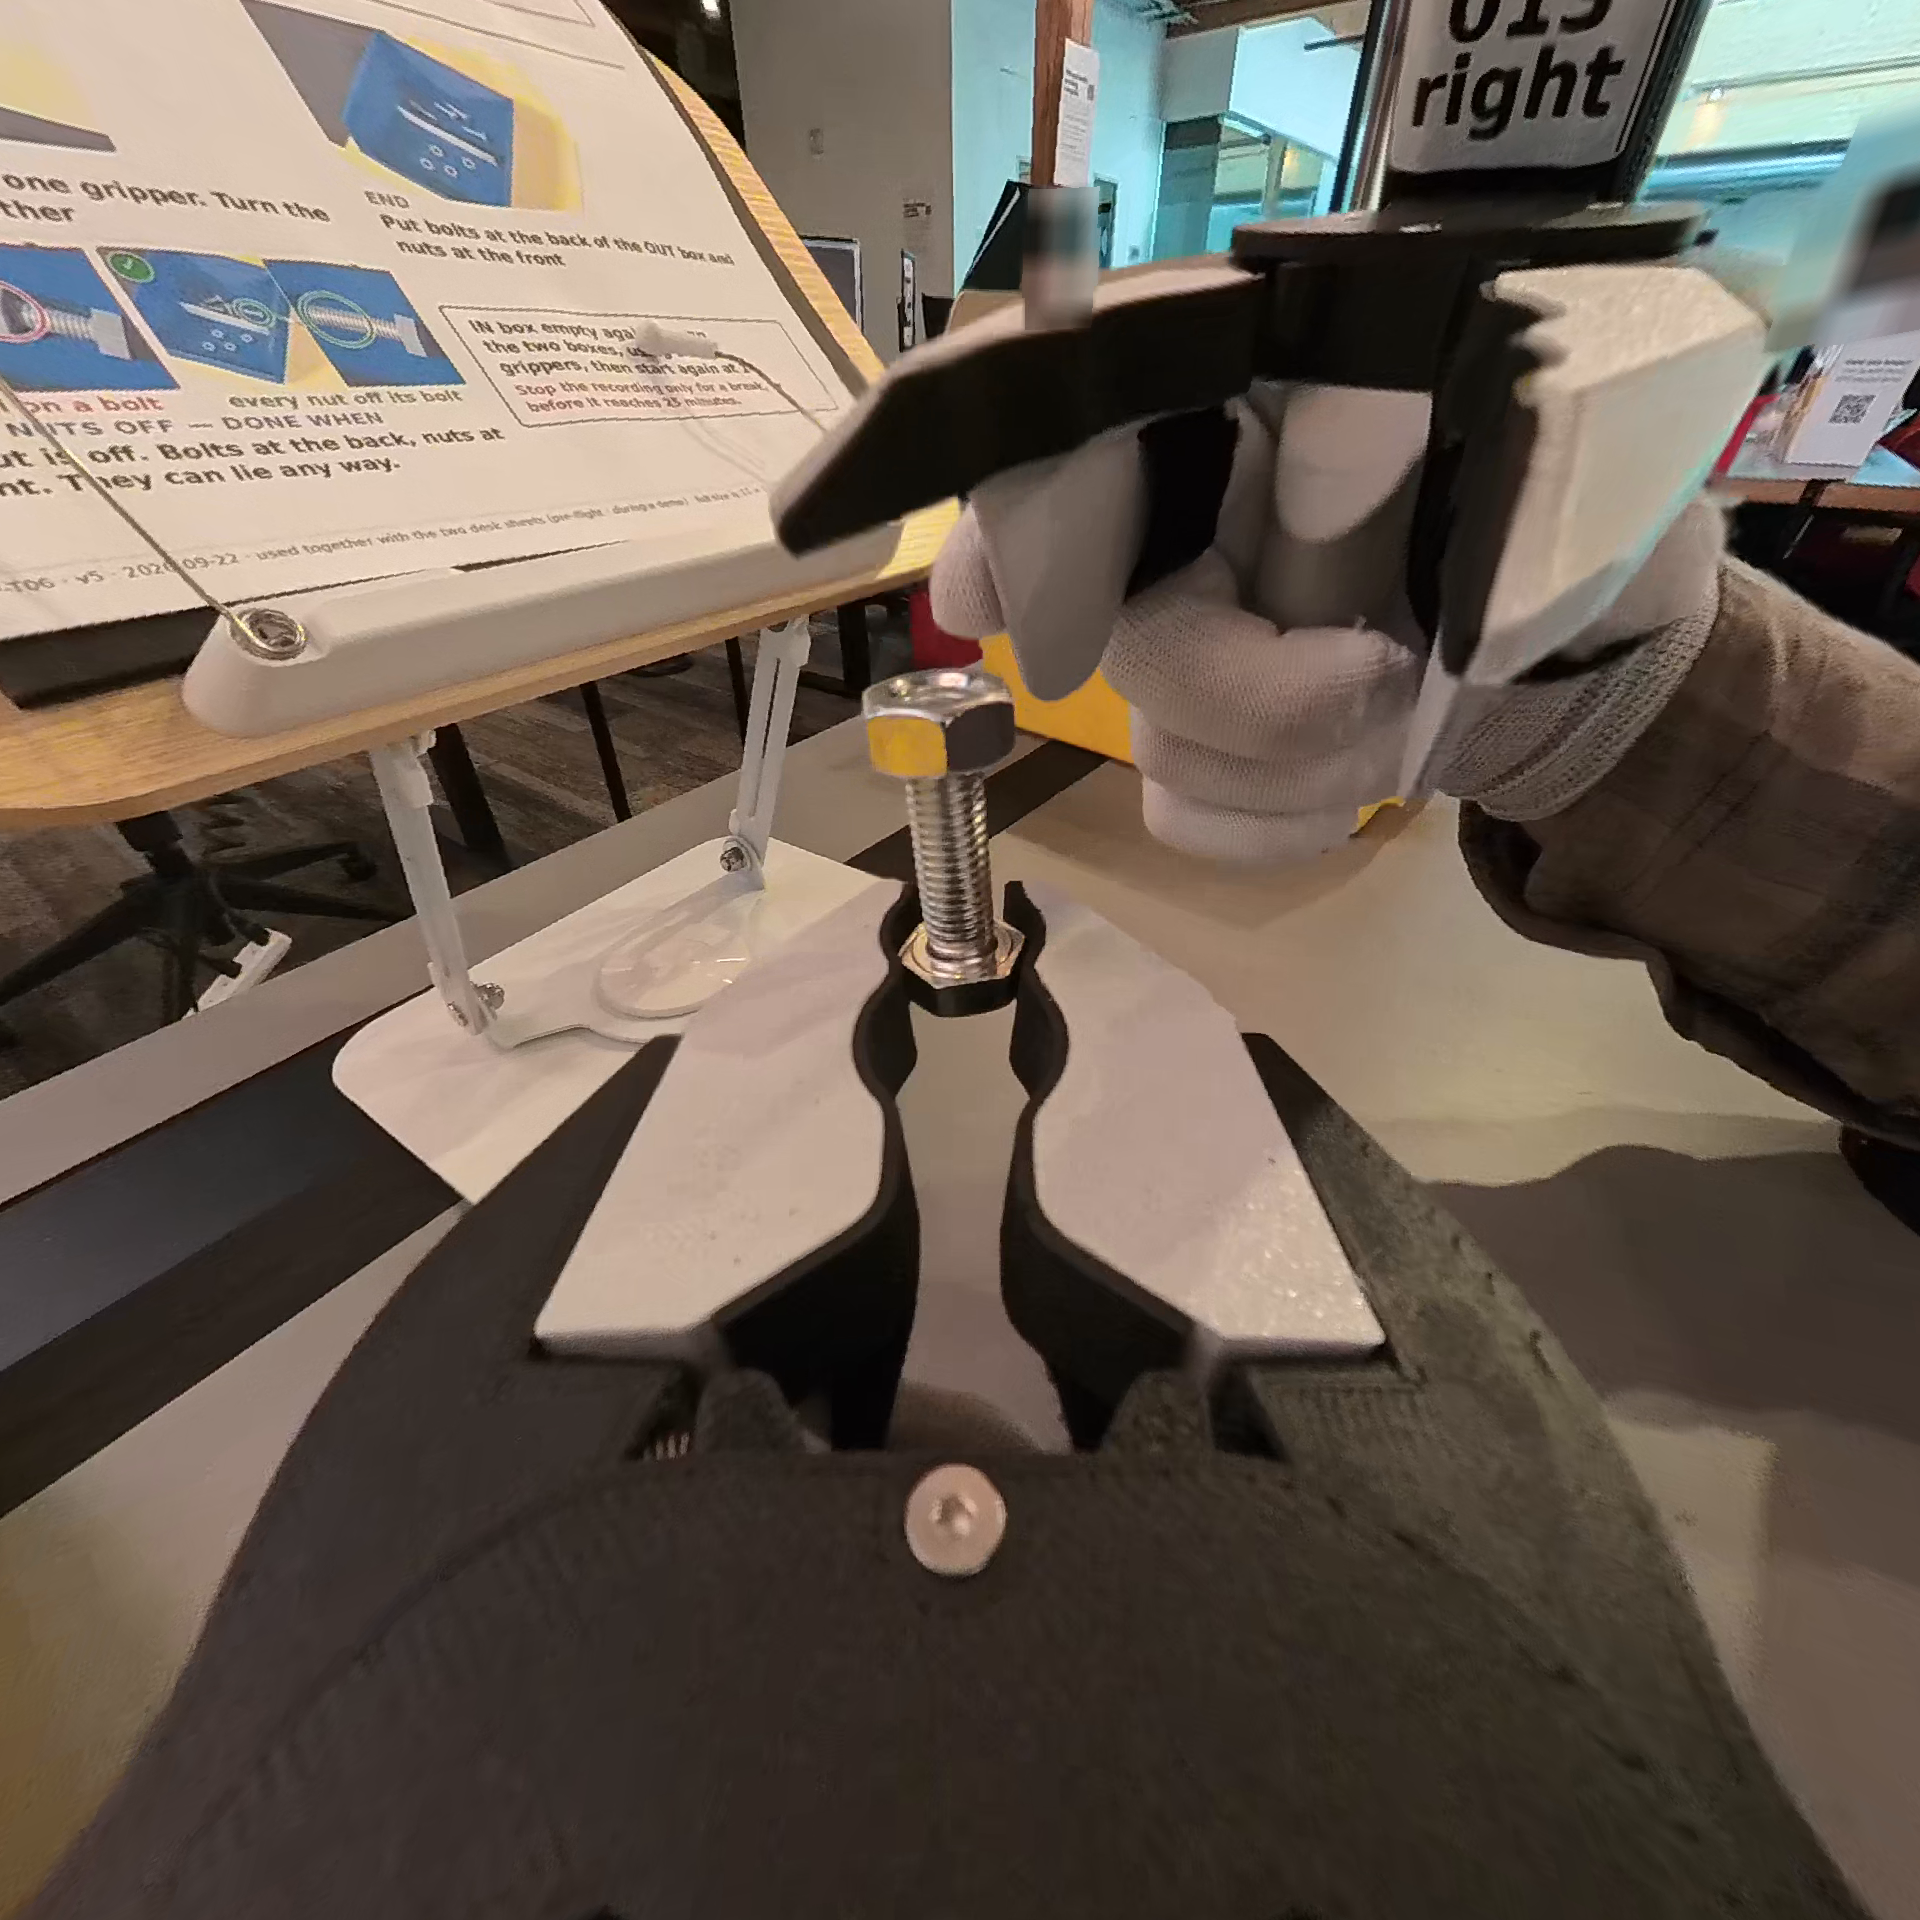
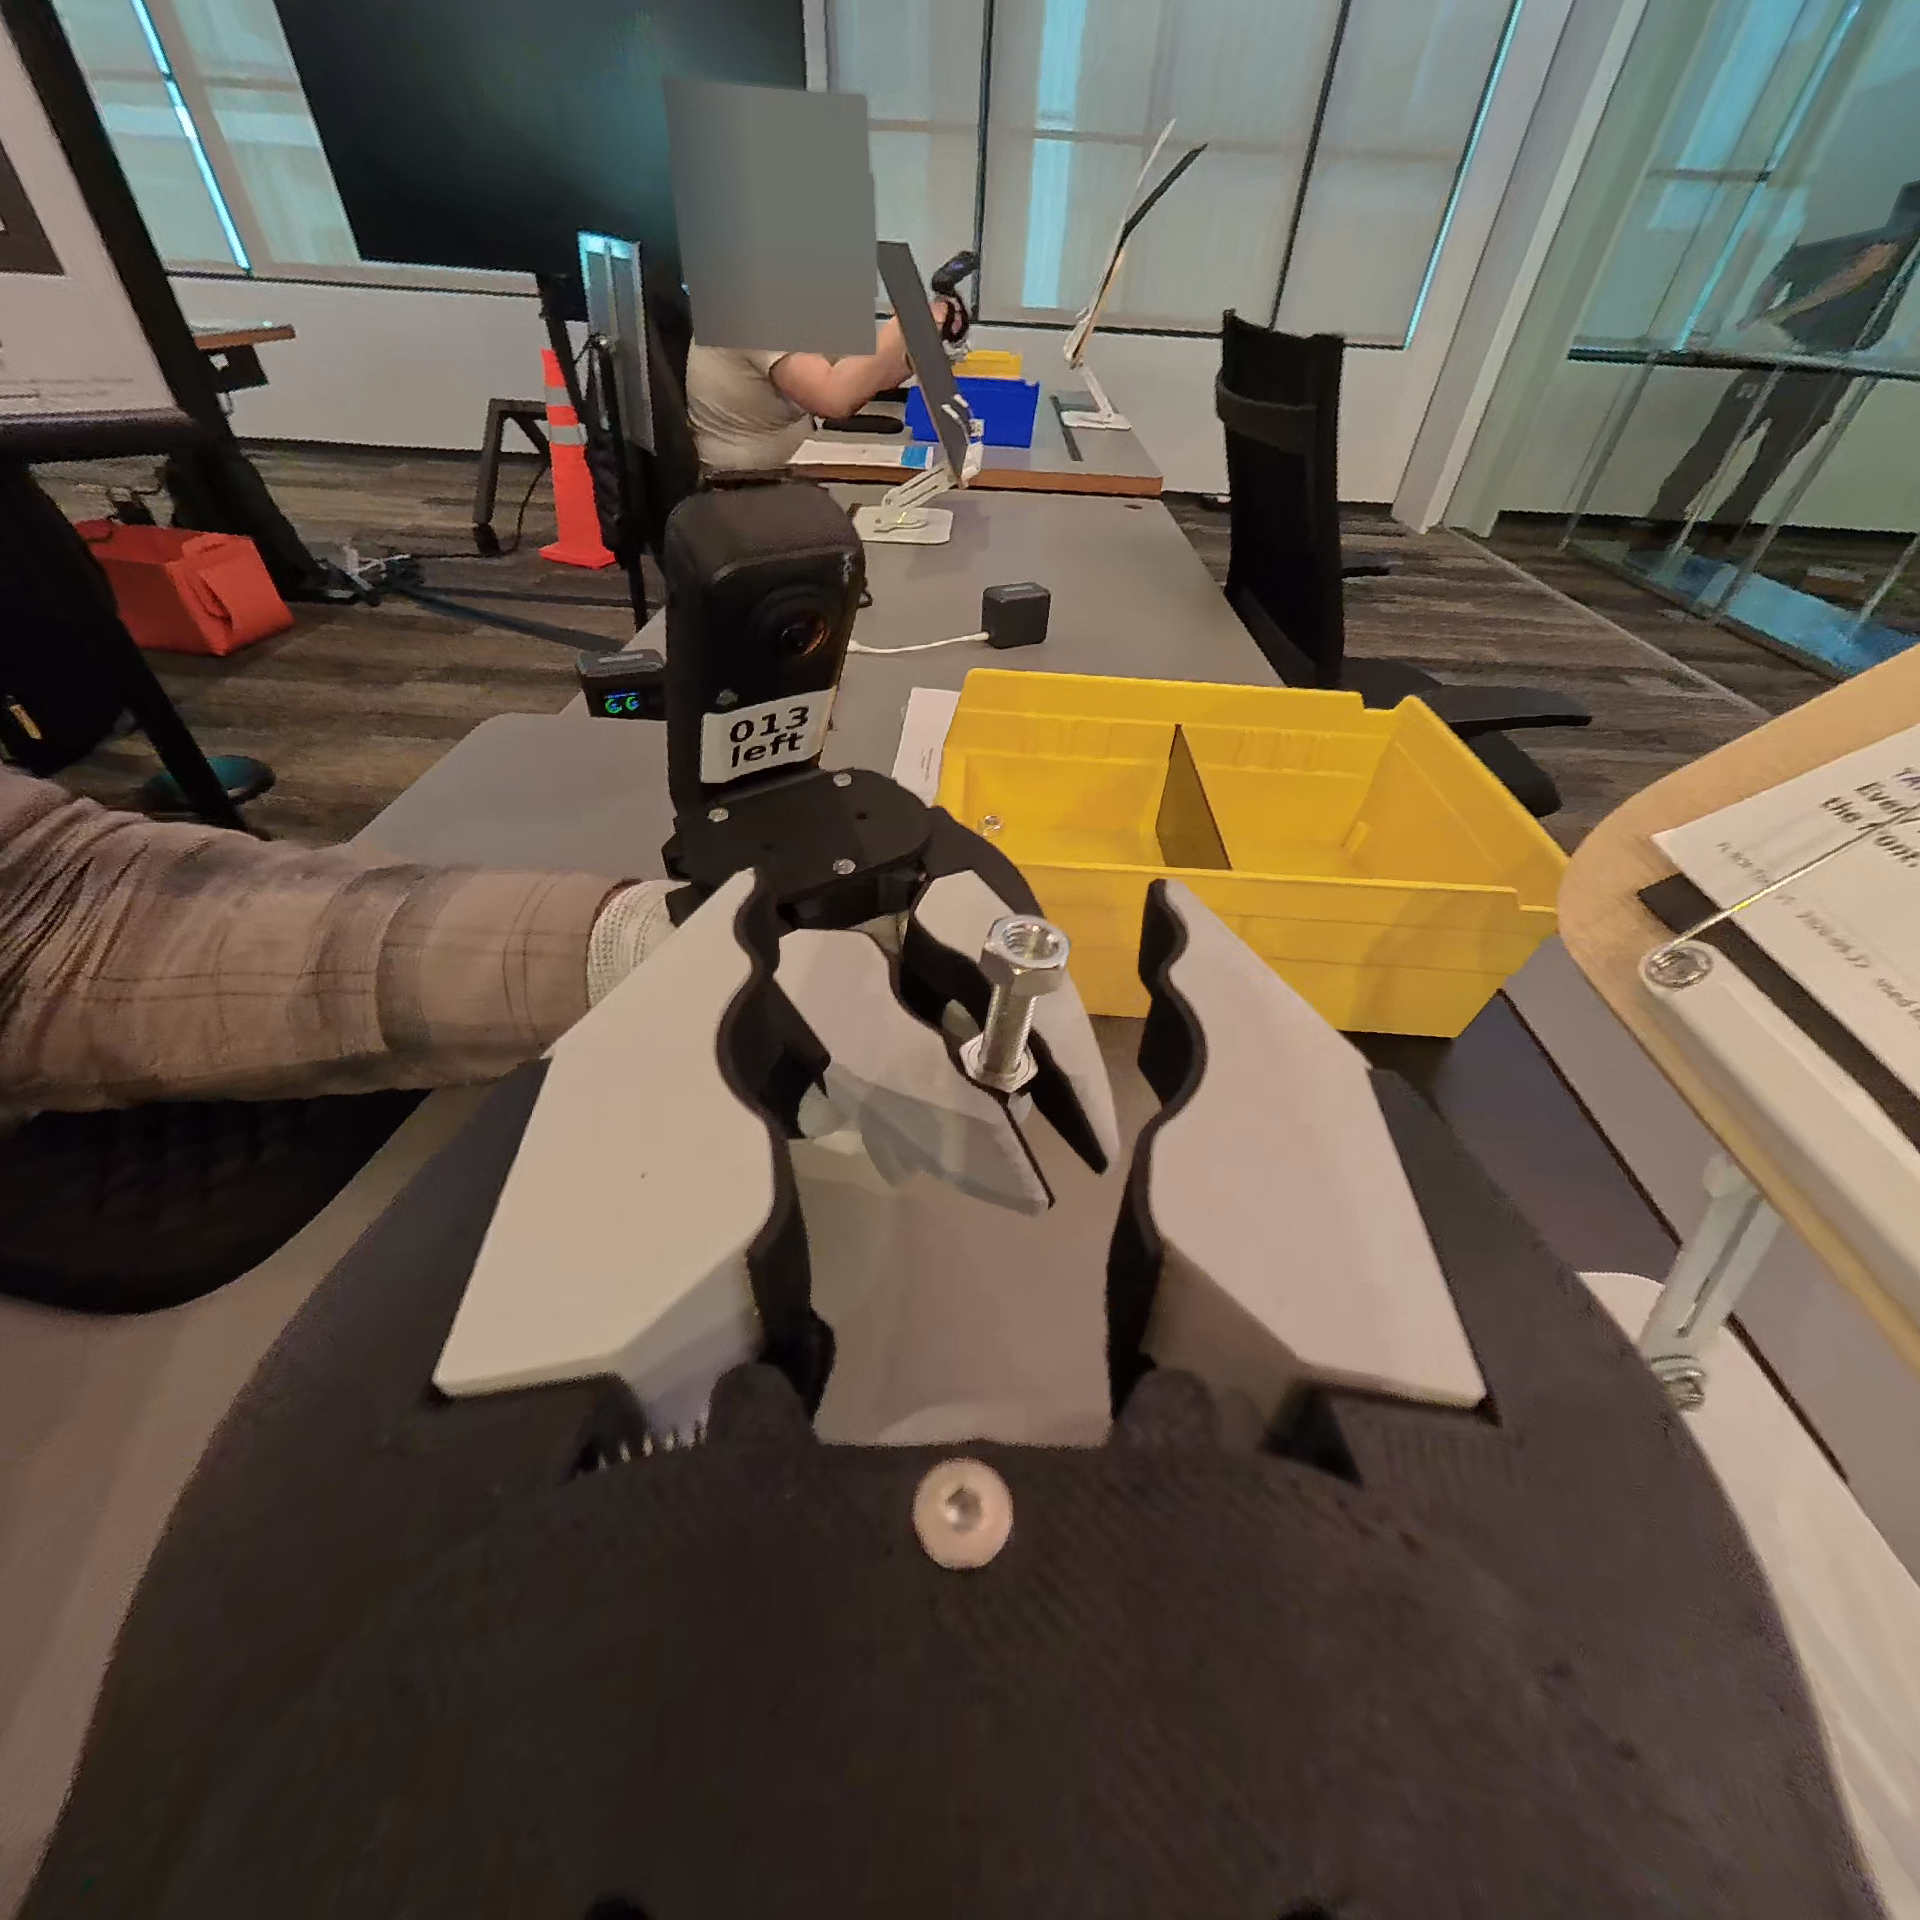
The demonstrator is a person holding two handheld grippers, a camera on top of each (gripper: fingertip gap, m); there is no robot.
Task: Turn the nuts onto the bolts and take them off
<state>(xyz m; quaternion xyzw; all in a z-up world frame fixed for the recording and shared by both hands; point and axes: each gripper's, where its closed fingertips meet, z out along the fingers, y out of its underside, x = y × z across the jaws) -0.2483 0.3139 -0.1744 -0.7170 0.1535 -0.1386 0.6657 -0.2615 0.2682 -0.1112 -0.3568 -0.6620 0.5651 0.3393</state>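
— Closest in, what has the left gripper got?

— Its tips pinch a hex nut; the bolt stands upright out of it, head on top.

— And the right gripper?

— Spread wide, empty, the bolt head between its fingers, touching neither. Beyond sits a yellow bin.

— Risk?

— Probably closing off-centre: that could tilt the bolt, slip on the head, or bind the thread.

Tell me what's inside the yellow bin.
The yellow bin has a dark divider splitting it in two. One small nut lies in the left compartment; the right one shows only bare floor. The front wall hides the nearest floor strip.
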